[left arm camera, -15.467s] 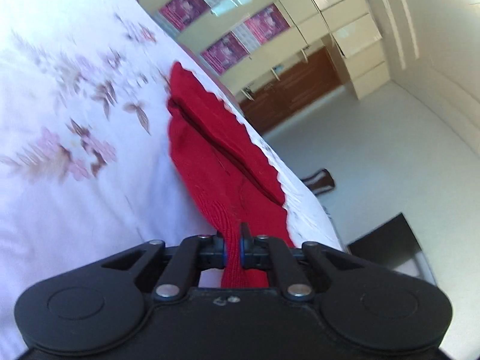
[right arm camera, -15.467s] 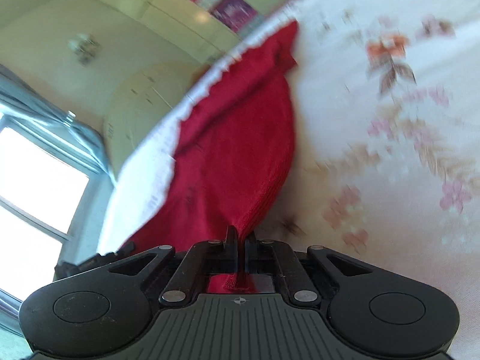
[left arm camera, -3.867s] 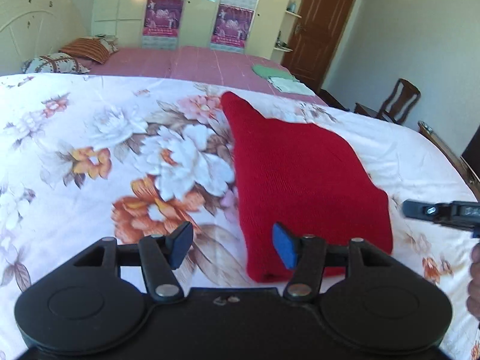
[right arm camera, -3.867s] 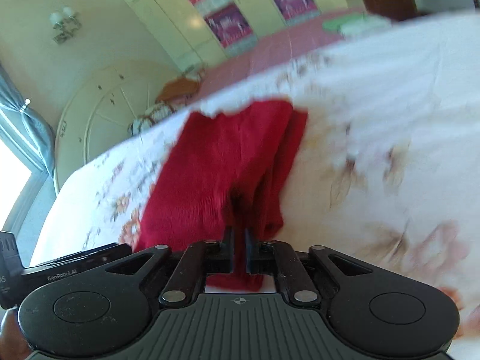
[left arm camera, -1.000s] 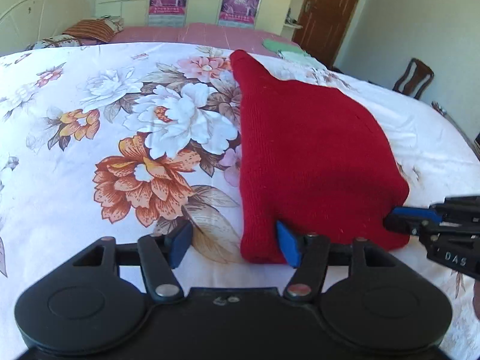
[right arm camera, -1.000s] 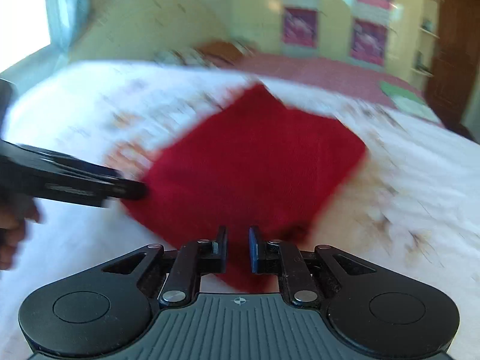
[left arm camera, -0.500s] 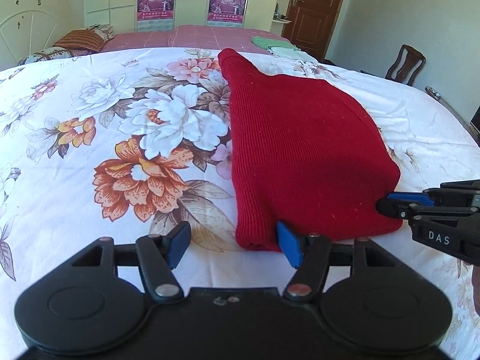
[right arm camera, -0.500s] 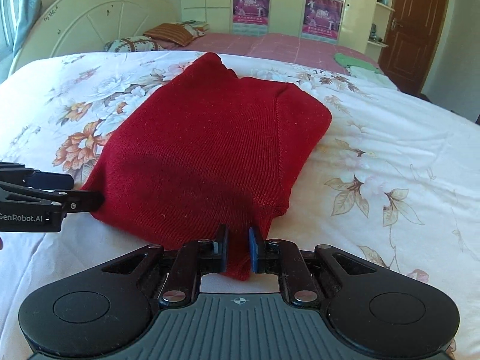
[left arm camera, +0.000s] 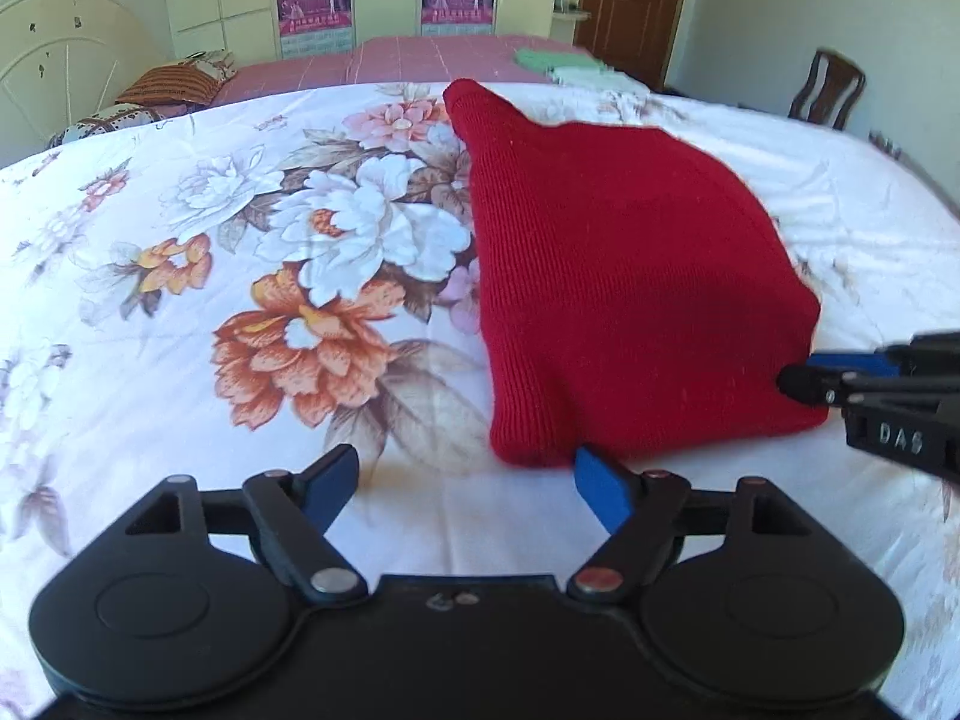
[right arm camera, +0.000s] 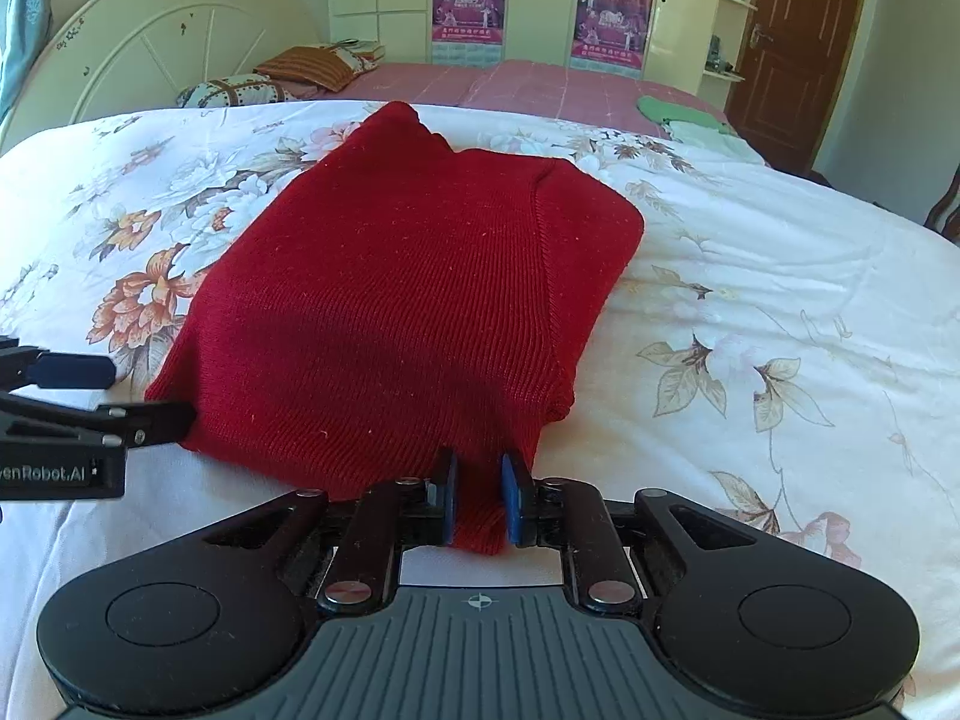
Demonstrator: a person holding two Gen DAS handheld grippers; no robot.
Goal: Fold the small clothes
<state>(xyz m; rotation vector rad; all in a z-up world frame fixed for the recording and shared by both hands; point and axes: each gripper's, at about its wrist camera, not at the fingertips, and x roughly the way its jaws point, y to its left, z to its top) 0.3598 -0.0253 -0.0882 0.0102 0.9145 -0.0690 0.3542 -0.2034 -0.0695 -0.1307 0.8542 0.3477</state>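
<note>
**Reporter:** Nearest the lens, what are the tools doing?

**Editor:** The right gripper [right arm camera: 478,501] has its jaws narrowed around the near corner of the red knit garment [right arm camera: 408,300], the fabric bunched between the blue pads, though a sliver of gap shows on either side, so it reads as a light or loosening pinch. The left gripper [left arm camera: 465,483] stands wide and empty, its right pad just touching the garment's near hem.

**Reporter:** And the garment itself?

**Editor:** It lies folded into a thick, roughly square bundle on the floral bedspread [left arm camera: 180,276], one narrow end pointing away toward the headboard [right arm camera: 162,42]. The fold appears largely complete.

**Reporter:** What would finishing well require?

**Editor:** By these views, letting the pinched corner go without dragging it, then drawing both tools straight back and low so the layers stay stacked. The knit looks soft and liable to slump; pressing the near edge flat may help.

**Reporter:** Beyond?

**Editor:** A pink bed [right arm camera: 510,81] with green cloths, then wardrobes.
</note>
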